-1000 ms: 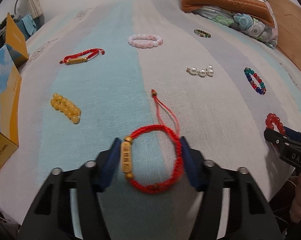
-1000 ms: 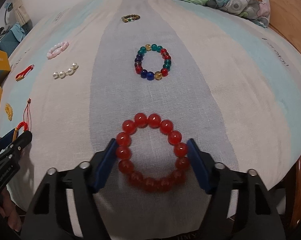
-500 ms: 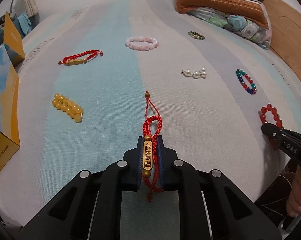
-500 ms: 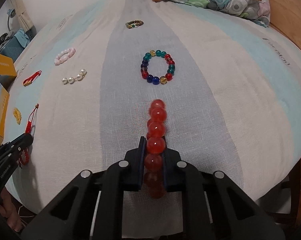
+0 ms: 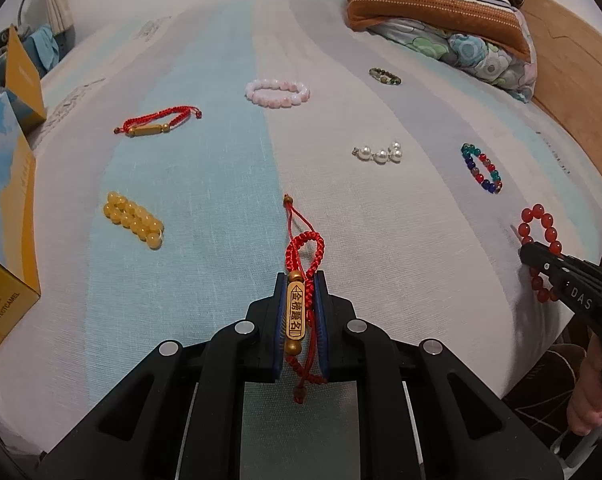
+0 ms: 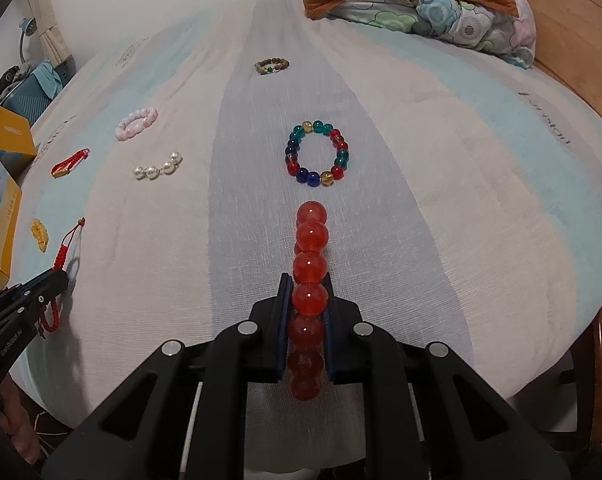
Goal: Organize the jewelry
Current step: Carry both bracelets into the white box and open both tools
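Both grippers have clamped since a second ago. Left wrist view: left gripper (image 5: 300, 308) pinches the red cord bracelet (image 5: 303, 258) on the bedsheet (image 5: 205, 184) (yellow beads (image 5: 134, 220) lie left). Right wrist view: right gripper (image 6: 307, 312) squeezes the red bead bracelet (image 6: 309, 264); multicoloured bracelet (image 6: 317, 154) just ahead

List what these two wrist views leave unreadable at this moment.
- Red bead bracelet: near end hidden between the right gripper's fingers.
- Red cord bracelet: partly covered by the left gripper.
- Yellow box: cut by the left-wrist view's edge.
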`<state>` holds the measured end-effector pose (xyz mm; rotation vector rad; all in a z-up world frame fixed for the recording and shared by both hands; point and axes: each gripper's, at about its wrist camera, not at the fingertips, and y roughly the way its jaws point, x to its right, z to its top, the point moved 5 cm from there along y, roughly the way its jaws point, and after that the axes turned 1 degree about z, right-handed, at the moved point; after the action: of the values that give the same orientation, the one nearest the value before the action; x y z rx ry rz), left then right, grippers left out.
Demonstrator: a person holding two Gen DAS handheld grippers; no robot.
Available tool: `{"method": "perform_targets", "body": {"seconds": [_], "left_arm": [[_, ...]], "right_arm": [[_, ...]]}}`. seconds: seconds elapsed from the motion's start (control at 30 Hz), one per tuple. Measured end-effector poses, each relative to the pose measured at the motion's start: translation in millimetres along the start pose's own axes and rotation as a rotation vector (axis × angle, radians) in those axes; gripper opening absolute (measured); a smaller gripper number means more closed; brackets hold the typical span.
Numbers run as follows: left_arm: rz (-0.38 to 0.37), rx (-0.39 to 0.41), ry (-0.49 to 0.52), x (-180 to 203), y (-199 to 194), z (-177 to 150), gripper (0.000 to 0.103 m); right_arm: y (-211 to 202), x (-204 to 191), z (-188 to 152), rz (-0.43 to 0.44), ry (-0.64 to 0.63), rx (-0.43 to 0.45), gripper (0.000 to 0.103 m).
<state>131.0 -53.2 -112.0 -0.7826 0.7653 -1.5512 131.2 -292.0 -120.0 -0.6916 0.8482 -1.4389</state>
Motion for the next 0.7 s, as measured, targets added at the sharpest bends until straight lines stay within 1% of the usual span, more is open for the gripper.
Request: {"method": "perform_targets", "body": {"seconds": [0.13, 0.27, 0.33, 0.6, 0.7], "left_arm": [[-0.001, 0.004, -0.011, -2, -4, 1, 0.012], [-0.023, -0.002, -0.023, -2, -9, 2, 0.012], [-0.019, -0.002, -0.023, -2, -12, 3, 0.012], [-0.013, 0.012, -0.012, 0, -32, 22, 0.012], [-0.013, 0.024, -0.011, -3, -45, 31, 0.012]], "right_arm": [[-3, 1, 0, 0.003, 0.004, 0.009, 0.013], [-6, 1, 1, 0.004, 0.008, 0.013, 0.013], [-10, 2, 3, 0.003, 0.015, 0.021, 0.013], [-40, -10, 26, -0.014, 0.014, 0.082, 0.013], [-48, -21, 36, 0.007, 0.013, 0.082, 0.013]]}}
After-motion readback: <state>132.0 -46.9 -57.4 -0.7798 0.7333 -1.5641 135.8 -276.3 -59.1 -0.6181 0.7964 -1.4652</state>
